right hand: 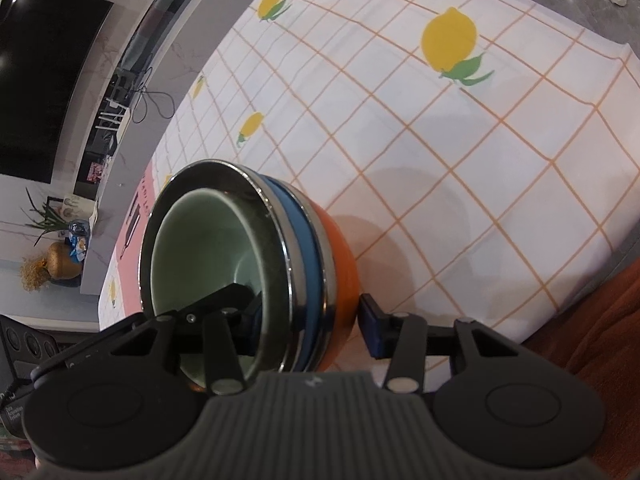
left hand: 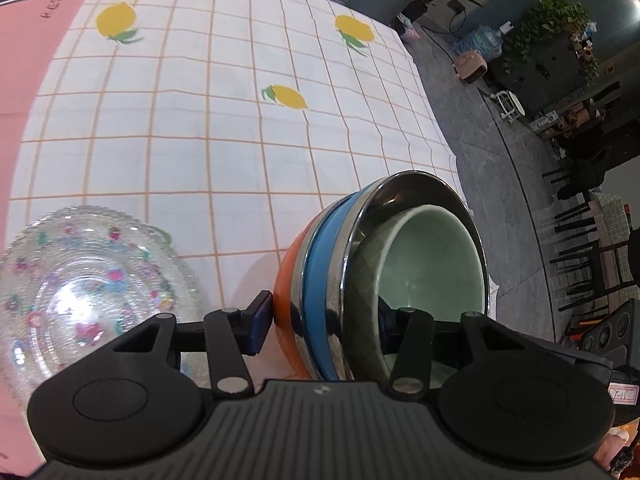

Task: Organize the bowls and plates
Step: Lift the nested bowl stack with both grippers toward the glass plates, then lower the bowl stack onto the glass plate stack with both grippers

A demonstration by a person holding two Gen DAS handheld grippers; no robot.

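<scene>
Over the lemon-print tablecloth (left hand: pixel 240 128) on the counter, both grippers are sharing one load: a nested stack of bowls (left hand: pixel 360 280), tilted on its side. From outside in, that is an orange bowl (left hand: pixel 286 300), a steel rim, a blue bowl (left hand: pixel 320 280), another steel bowl (left hand: pixel 400 188) and a pale green bowl (left hand: pixel 432 256). The left gripper (left hand: pixel 324 320) is pinching the stack's wall, one jaw pressing the orange outside, the other reaching inside the green bowl. The right gripper (right hand: pixel 308 324) is doing the same from the opposite side, jaws clamping across the stacked rims. Left of the stack, a clear glass plate (left hand: pixel 92 284) with flower prints is lying flat on the cloth.
</scene>
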